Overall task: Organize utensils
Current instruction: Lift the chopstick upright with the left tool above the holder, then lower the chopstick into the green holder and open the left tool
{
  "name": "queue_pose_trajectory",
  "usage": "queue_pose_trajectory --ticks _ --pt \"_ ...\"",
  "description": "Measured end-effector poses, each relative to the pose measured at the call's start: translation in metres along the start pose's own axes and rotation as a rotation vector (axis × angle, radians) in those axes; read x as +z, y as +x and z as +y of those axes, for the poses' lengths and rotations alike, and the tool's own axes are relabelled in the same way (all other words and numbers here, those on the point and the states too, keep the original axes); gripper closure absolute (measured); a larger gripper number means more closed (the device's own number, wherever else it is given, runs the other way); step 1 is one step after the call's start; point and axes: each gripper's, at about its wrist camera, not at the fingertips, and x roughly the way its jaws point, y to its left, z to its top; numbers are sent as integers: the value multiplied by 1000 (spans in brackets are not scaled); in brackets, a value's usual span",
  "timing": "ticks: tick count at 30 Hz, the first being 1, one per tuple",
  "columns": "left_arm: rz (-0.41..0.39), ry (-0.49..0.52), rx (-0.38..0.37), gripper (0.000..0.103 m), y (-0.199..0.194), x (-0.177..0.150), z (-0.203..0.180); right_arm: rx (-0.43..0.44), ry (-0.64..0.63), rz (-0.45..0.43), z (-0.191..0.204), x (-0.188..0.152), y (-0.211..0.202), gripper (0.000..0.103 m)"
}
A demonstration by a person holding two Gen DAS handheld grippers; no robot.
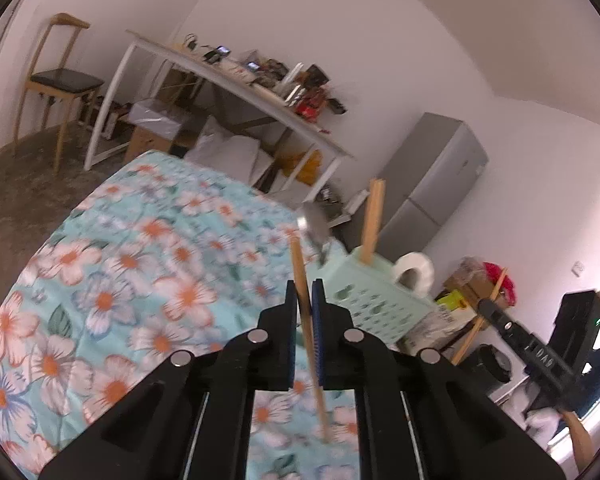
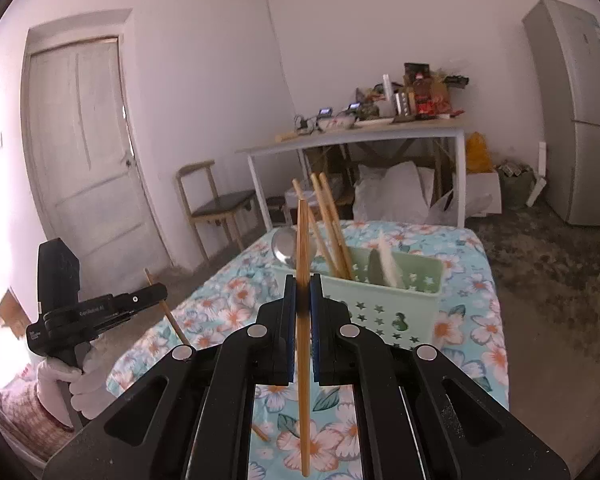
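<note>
My left gripper (image 1: 304,286) is shut on a wooden chopstick (image 1: 310,344) that stands nearly upright above the floral tablecloth (image 1: 140,264). Ahead and to its right is a mint green utensil basket (image 1: 364,300) holding upright chopsticks (image 1: 372,220) and a metal spoon (image 1: 314,224). My right gripper (image 2: 302,280) is shut on another upright chopstick (image 2: 303,380), just in front of the basket (image 2: 384,304), which holds several chopsticks (image 2: 332,232), a spoon (image 2: 286,246) and a white utensil (image 2: 388,260). The right wrist view shows the left gripper (image 2: 162,291) with its chopstick (image 2: 172,318) in a gloved hand (image 2: 84,384).
A loose chopstick end (image 2: 260,434) lies on the cloth near me. A toilet paper roll (image 1: 414,270) stands behind the basket. Beyond the table are a cluttered white desk (image 2: 360,136), a wooden chair (image 2: 216,204), a grey fridge (image 2: 576,112) and a door (image 2: 84,152).
</note>
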Motion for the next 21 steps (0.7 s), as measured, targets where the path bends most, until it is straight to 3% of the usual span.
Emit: queue_pose_trajectory --ticks 10,15,21 --pt "-95 101 -132 98 -24 40 -52 7 65 -79 -18 -2 -35 98" --pt "-200 174 -222 98 -38 69 -92 11 70 -94 -20 -3 -46 98" --pt "-304 244 -256 98 -30 99 -130 32 88 -115 -27 -5 -54 98"
